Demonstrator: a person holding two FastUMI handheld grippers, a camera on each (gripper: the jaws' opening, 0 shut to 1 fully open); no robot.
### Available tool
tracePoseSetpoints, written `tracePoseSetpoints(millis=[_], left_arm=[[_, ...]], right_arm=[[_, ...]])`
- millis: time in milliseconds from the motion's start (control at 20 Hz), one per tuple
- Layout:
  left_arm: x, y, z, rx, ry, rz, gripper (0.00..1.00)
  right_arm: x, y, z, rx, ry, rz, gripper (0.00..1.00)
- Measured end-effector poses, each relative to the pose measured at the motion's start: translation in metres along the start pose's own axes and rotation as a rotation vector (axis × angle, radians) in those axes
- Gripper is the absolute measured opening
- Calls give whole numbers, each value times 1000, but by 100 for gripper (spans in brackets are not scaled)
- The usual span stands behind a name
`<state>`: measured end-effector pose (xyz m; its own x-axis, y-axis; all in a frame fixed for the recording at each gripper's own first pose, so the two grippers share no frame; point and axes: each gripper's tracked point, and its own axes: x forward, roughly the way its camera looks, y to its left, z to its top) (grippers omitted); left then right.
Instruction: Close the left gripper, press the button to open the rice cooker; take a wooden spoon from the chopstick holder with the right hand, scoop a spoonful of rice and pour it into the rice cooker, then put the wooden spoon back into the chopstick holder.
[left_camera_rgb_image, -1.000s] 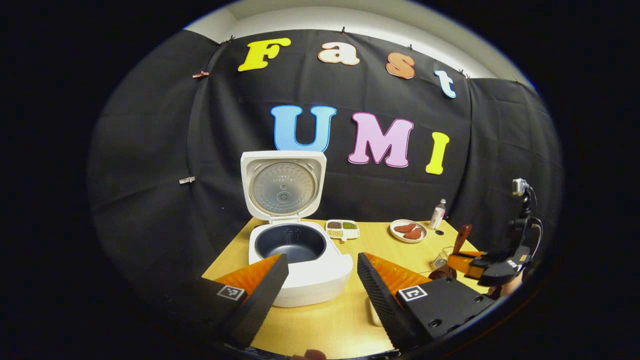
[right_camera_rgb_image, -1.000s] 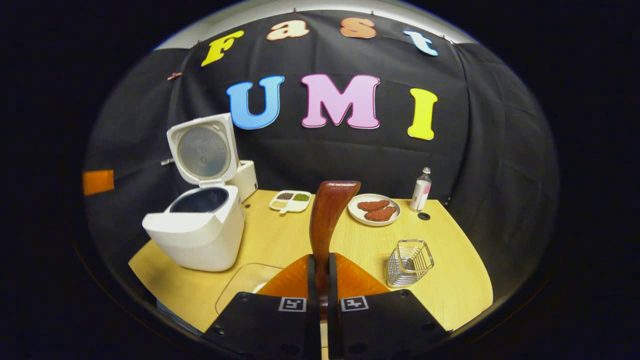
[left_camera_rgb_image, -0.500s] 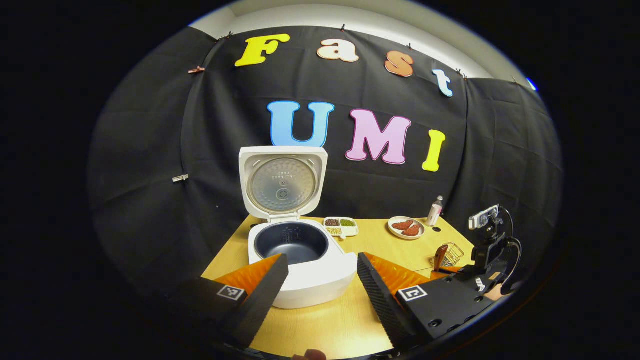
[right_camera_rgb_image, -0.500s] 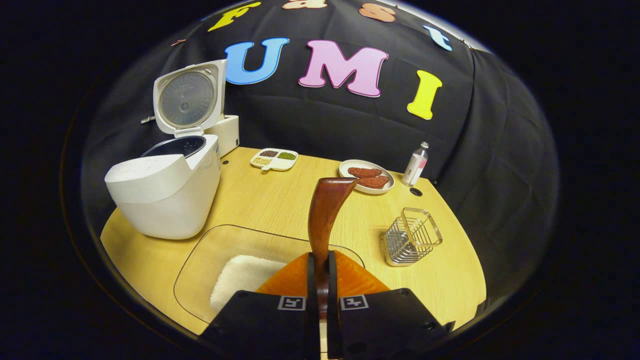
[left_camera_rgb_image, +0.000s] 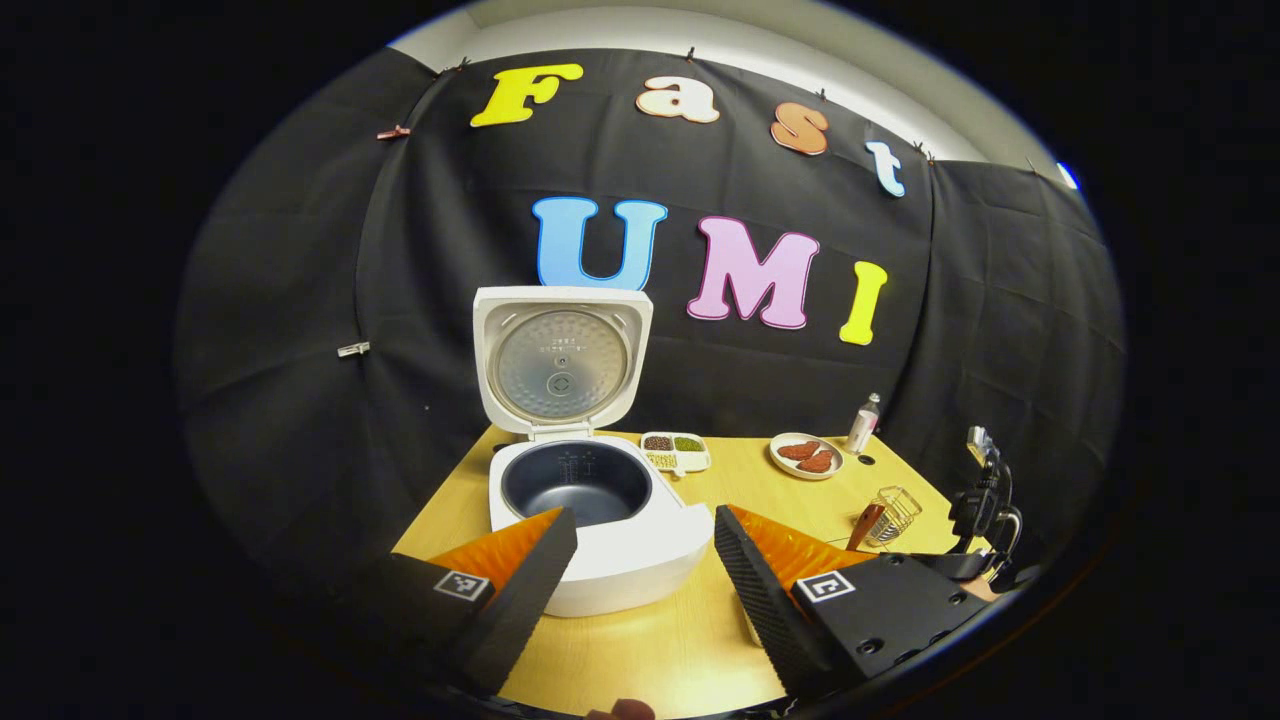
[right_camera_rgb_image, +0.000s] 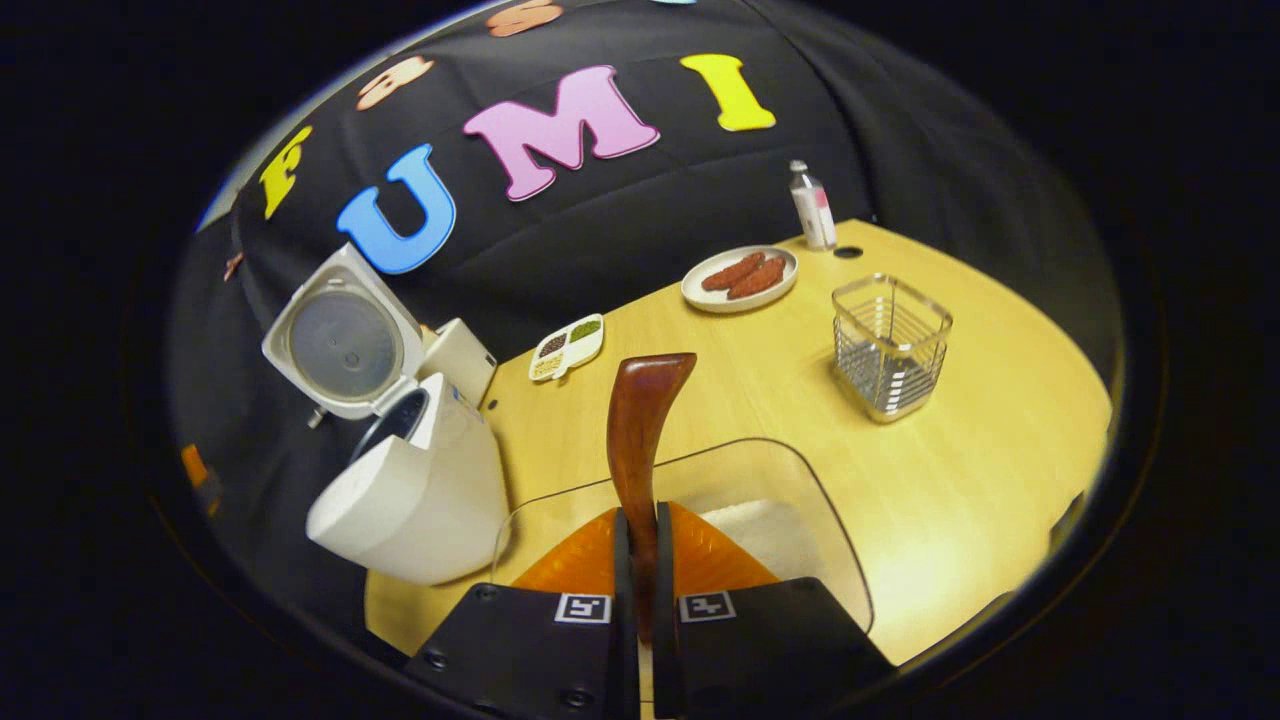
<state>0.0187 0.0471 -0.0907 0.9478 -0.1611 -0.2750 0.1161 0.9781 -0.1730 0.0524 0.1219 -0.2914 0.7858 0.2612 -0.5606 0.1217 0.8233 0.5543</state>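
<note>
Wooden spoon (right_camera_rgb_image: 640, 420): dark, curved, clamped upright between right gripper (right_camera_rgb_image: 640, 560) fingers
Rice: white heap in clear tray (right_camera_rgb_image: 790, 480), directly beneath
Left gripper (left_camera_rgb_image: 640, 560): jaws apart, near lid-up white rice cooker (left_camera_rgb_image: 590, 500)
Advice: tip bowl down, scoop shallow, lift level

Wall: you face a black cloth (left_camera_rgb_image: 300, 300) across the whole back of the booth, creased in vertical folds.
Clips: small clips (left_camera_rgb_image: 352, 349) pin your cloth at the left of the left gripper view.
Upper wall: a pale strip of wall (left_camera_rgb_image: 720, 40) shows above the cloth, at the top of that view.
Table: your light wooden table (right_camera_rgb_image: 960, 480) fills the lower right of the right gripper view, with a round hole (right_camera_rgb_image: 847, 252) near its far edge.
Light: a bright glare lies on the tabletop.
</note>
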Motion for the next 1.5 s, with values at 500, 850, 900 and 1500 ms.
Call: tracePoseSetpoints(millis=[500, 850, 900, 1500], left_arm=[[-11, -2, 1, 3, -13, 5, 95], [-16, -5, 0, -7, -11, 7, 96], [-16, -5, 1, -8, -13, 8, 95], [-16, 4, -7, -24, -6, 13, 95]], right_arm=[[-20, -20, 30, 341, -43, 92, 10], [-40, -10, 52, 428, -77, 130, 10], [-42, -6, 53, 440, -78, 142, 10], [-59, 89, 117, 484, -126, 290, 10]])
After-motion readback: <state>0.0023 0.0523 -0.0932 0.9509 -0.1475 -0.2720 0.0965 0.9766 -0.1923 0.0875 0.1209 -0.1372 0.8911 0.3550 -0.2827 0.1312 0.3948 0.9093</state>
